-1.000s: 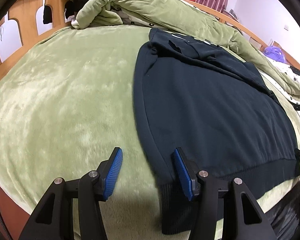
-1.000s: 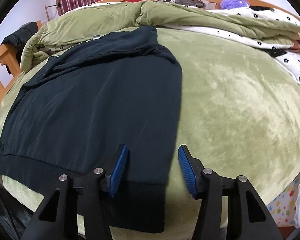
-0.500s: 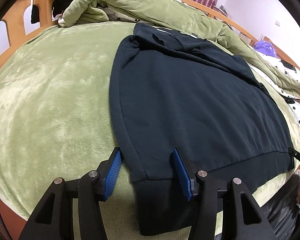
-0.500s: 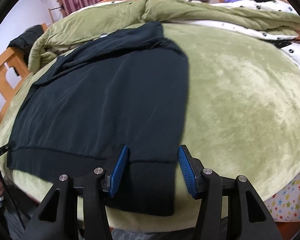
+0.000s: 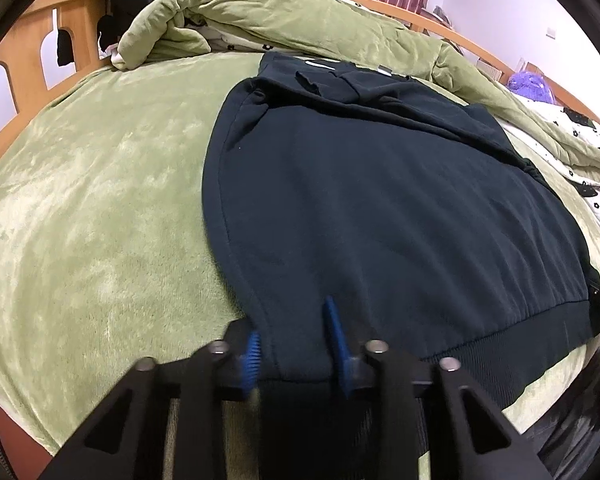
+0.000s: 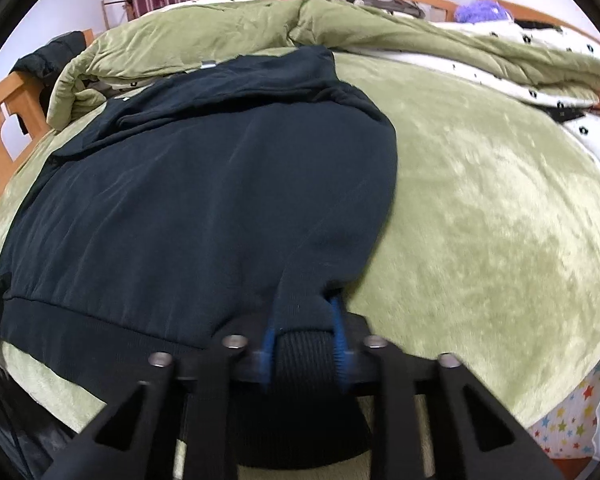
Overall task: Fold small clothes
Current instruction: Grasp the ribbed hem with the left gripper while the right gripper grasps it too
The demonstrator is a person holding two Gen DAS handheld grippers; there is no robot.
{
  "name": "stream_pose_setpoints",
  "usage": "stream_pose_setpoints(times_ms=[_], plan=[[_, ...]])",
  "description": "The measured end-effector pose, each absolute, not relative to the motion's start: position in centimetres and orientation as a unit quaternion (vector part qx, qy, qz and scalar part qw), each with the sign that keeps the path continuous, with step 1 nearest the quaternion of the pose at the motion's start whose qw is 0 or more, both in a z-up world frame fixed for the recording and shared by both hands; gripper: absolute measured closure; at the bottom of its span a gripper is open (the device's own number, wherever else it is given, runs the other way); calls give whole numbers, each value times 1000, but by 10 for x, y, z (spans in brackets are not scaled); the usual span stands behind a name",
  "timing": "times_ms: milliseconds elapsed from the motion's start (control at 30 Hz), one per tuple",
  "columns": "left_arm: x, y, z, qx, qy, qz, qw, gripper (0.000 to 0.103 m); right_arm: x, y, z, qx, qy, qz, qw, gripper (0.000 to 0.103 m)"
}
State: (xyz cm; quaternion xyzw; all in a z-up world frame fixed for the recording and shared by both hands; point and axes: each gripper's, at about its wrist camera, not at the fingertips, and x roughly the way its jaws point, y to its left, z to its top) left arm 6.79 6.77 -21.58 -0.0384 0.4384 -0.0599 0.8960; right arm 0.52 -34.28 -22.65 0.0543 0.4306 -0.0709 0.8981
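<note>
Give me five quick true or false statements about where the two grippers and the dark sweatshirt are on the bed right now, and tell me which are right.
1. The left gripper is closed on the ribbed hem of the dark sweatshirt. True.
2. The right gripper hangs open above bare blanket. False: it is pinched on the sweatshirt's other hem corner.
3. The sweatshirt lies spread on a green blanket. True.
4. The sweatshirt is already folded in half. False: its body lies open and flat.
5. A rumpled green quilt lies beyond the sweatshirt. True.
</note>
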Motion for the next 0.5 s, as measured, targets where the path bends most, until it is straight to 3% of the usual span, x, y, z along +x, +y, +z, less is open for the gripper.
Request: stream_pose_setpoints(times_ms=[167,500], plan=[[62,69,-210,-47,419,-59,905,89,-3,-347,-222,61,417,-64,904,92],[37,71,-194,-54,389,-56,918,90,-29,-349,-207,80,394,-53,914,94]])
